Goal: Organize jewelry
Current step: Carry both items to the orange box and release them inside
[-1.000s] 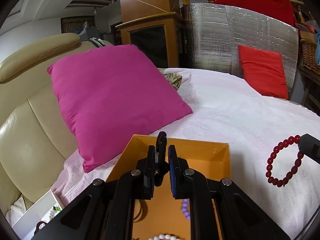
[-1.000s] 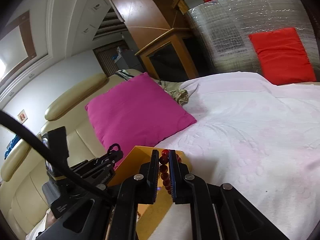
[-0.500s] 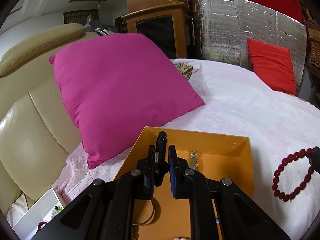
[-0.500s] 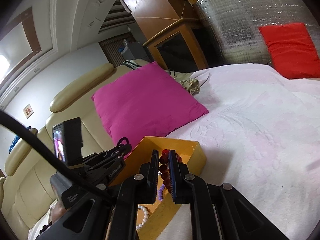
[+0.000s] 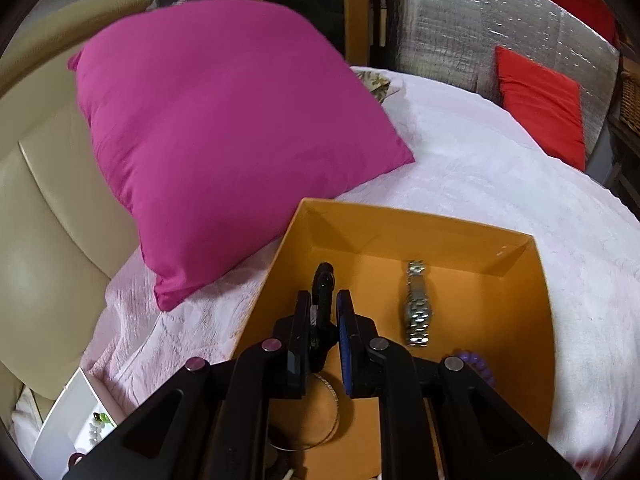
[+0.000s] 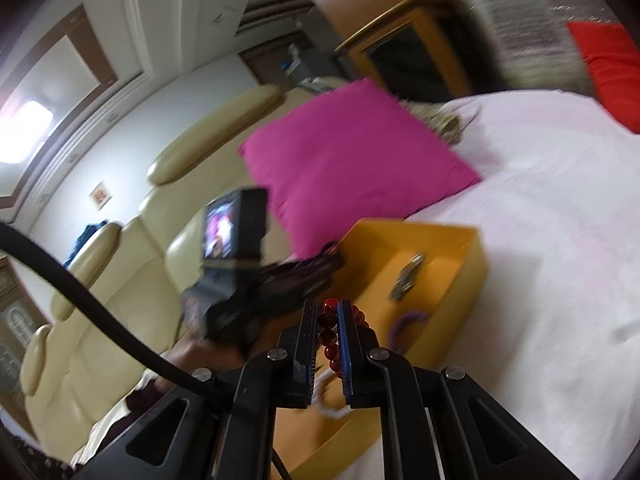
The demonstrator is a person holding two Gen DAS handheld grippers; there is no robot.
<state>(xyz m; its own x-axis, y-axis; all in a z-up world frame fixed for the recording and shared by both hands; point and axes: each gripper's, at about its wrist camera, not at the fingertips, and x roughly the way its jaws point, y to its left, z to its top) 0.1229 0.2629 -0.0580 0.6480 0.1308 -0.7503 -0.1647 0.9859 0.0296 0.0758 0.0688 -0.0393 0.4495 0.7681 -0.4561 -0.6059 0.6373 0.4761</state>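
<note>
An orange box (image 5: pixel 516 256) lies on the white bedspread; it also shows in the right wrist view (image 6: pixel 468 276). In it lie a silver watch (image 5: pixel 416 308), a purple bead bracelet (image 5: pixel 476 364) and a thin wire bangle (image 5: pixel 332 404). My left gripper (image 5: pixel 323 312) is shut on a black hair clip (image 5: pixel 322 284) and holds it over the box's left part. My right gripper (image 6: pixel 325 320) is shut on a red bead bracelet (image 6: pixel 330 334) above the box's near end. A white pearl bracelet (image 6: pixel 328 396) lies below it. The left gripper (image 6: pixel 304 268) appears blurred in the right wrist view.
A magenta pillow (image 5: pixel 224 128) leans on the cream sofa (image 5: pixel 44 208) just left of the box. A red cushion (image 5: pixel 540 108) stands at the back right. A white tray (image 5: pixel 76 420) with small items sits low at the left.
Both grippers have moved forward and down over the orange box. The watch and purple bracelet have come into the left wrist view, and the red bracelet has left it.
</note>
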